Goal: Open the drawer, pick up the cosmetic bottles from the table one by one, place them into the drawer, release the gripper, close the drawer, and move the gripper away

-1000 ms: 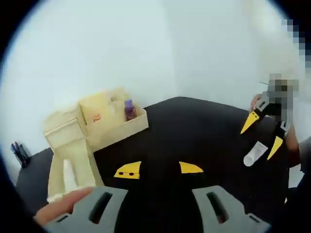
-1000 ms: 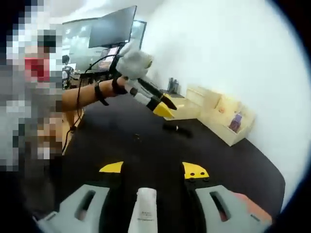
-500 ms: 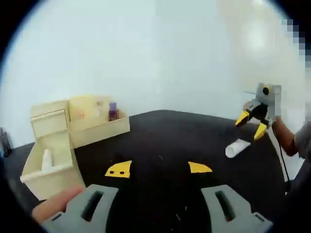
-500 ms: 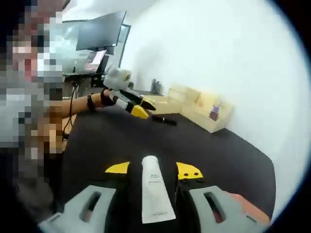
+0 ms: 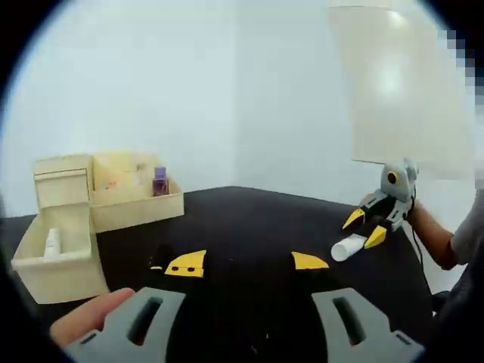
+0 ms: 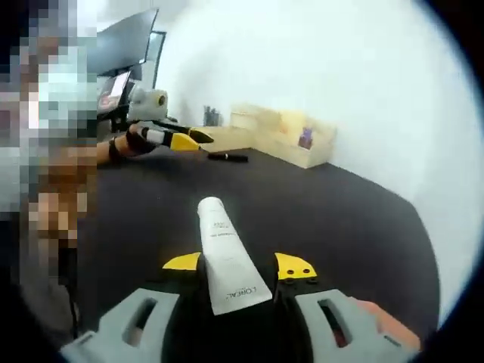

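Presently, findings as observed:

Right gripper (image 6: 239,266): jaws pinching a white cosmetic tube (image 6: 224,255), which sticks out forward between the yellow tips, cap end toward 12 o'clock in the right gripper view. Lettering shows on the flat end.

Same pair, left gripper view: right gripper (image 5: 363,228) sits at 3 o'clock, held above the black table (image 5: 257,227), with the cosmetic tube (image 5: 348,246) clamped between its yellow tips.

Left gripper (image 5: 247,263): jaws spread apart with nothing between them, over bare tabletop. A fingertip shows at the lower left beside the grey jaw base.

Left gripper, right gripper view: seen at 10 o'clock (image 6: 193,139), yellow tips pointing toward the wooden organiser (image 6: 283,140).

Drawer (image 5: 53,253): pulled out and open, at 9 o'clock in the left gripper view. A small white bottle (image 5: 51,243) stands inside it.

Open tray of the organiser: a purple bottle (image 5: 159,181) stands in it, beside the drawer unit.

Other: a dark pen-like object (image 6: 228,157) lies on the table near the organiser; its identity cannot be told.
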Tool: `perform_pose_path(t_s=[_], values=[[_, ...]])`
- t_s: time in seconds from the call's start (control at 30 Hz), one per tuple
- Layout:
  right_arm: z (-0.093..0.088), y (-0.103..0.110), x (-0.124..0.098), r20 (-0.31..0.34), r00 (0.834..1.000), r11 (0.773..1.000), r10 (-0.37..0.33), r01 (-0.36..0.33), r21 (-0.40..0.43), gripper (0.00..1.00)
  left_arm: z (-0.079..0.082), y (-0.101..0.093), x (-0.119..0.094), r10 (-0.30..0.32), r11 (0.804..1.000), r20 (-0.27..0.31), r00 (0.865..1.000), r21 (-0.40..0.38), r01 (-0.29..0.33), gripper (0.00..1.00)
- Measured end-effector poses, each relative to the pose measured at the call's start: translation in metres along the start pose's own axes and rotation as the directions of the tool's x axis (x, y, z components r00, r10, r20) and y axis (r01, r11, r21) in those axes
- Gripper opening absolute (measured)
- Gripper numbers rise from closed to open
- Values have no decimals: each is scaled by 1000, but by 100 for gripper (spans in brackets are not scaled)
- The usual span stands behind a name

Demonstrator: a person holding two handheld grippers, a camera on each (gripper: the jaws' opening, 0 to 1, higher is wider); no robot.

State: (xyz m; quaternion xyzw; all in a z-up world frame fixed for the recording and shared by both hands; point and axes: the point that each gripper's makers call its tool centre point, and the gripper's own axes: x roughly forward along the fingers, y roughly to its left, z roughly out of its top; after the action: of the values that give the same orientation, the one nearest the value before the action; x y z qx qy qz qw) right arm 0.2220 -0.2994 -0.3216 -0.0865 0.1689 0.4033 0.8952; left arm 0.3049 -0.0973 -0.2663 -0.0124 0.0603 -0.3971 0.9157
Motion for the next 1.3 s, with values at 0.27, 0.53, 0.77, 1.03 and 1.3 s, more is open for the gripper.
perform_pose_path(t_s=[0.27, 0.53, 0.77, 1.03, 1.3], values=[[2, 1, 7, 27, 1000, 999, 2, -4, 42, 27, 9, -2, -4, 3, 999, 54, 999, -50, 0, 33], [13, 15, 28, -21, 999, 999, -47, 47, 11, 23, 7, 1, -3, 14, 999, 41, 999, -51, -11, 32], [27, 32, 60, -29, 997, 997, -70, 70, 26, 23, 5, 4, -4, 28, 997, 45, 999, -66, -25, 32], [42, 51, 96, -31, 997, 997, -74, 75, 17, 23, 12, 17, -11, 79, 993, 82, 994, -97, -71, 31], [54, 76, 125, -51, 998, 999, -36, 36, -8, 22, 23, 29, -21, 122, 984, 140, 983, -144, -102, 30]])
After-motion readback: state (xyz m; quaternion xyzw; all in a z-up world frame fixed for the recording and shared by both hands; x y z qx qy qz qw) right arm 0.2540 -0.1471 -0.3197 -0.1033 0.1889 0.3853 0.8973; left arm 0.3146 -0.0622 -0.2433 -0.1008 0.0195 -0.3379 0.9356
